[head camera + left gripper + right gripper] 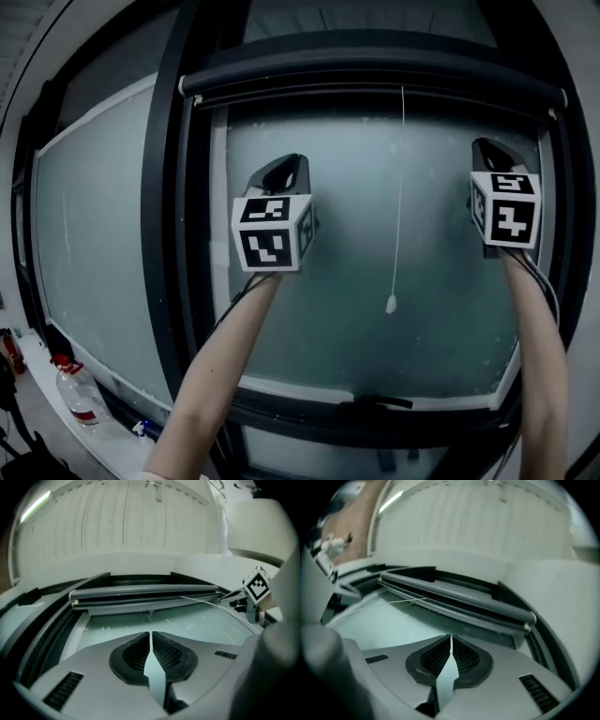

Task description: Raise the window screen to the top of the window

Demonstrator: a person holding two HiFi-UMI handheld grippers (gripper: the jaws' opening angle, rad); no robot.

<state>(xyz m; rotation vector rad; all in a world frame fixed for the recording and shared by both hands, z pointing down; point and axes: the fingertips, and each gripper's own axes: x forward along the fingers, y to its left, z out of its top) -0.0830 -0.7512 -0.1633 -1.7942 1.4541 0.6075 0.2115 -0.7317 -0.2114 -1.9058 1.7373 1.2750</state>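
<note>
Screen [375, 82] sat rolled at the top of the window [161, 234], so the step looked all but done; best to draw both grippers back level and leave the cord [397, 206] hanging clear. Left gripper [150, 639] and right gripper [451, 644] had jaws together, holding nothing. Only the head view showed the cord's bead [391, 304]; the gripper views alone showed the ceiling [122, 522].

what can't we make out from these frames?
- Head view: marker cubes hide the jaws of left gripper and right gripper; their own views show them together.
- Head view: pull cord runs up behind the roller bar; attachment unseen.
- Head view: bottle label too small and dark.
</note>
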